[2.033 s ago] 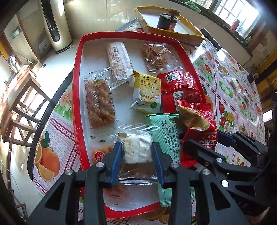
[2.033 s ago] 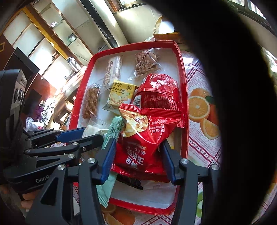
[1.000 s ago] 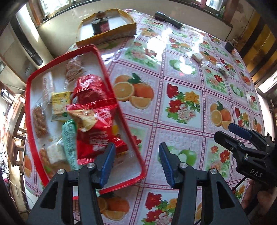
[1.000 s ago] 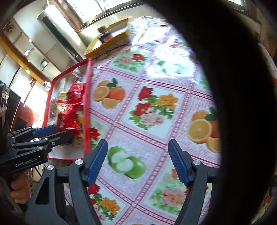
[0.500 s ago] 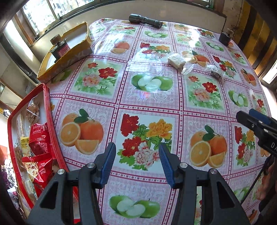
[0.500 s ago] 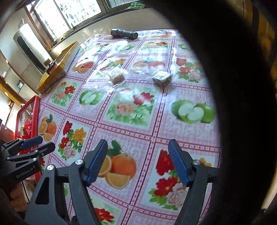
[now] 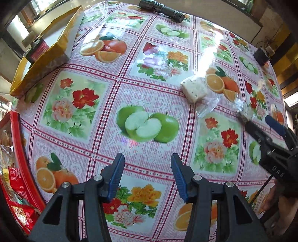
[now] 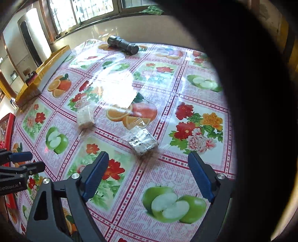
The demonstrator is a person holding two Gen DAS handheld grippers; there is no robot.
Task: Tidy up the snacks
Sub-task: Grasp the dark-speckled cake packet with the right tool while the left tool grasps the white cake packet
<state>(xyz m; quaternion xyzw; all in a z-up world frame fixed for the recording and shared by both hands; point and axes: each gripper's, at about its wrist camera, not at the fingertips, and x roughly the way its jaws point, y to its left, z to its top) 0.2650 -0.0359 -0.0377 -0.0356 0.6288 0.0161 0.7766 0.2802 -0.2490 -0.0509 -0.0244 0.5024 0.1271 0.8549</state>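
Observation:
Two clear-wrapped snacks lie loose on the fruit-print tablecloth. A pale square cake (image 7: 194, 89) (image 8: 84, 117) is the nearer one to my left gripper (image 7: 147, 175), which is open and empty well short of it. A darker speckled snack (image 8: 143, 142) (image 7: 244, 113) lies just ahead of my right gripper (image 8: 149, 176); its jaws are opening and nothing is between them. The right gripper also shows in the left wrist view (image 7: 264, 124), its tips beside that darker snack. The red tray (image 7: 20, 158) with several packets sits at the far left edge.
A yellow cardboard box (image 7: 46, 50) holding a dark jar stands at the back left. A black flashlight (image 7: 162, 8) (image 8: 123, 44) lies near the far table edge. A small dark object (image 7: 260, 54) sits at the back right. A dark blur covers the right wrist view's right side.
Both grippers have swept away from the red tray across the tablecloth toward the two loose snacks, which now lie close ahead. The right gripper's jaws have spread wider.

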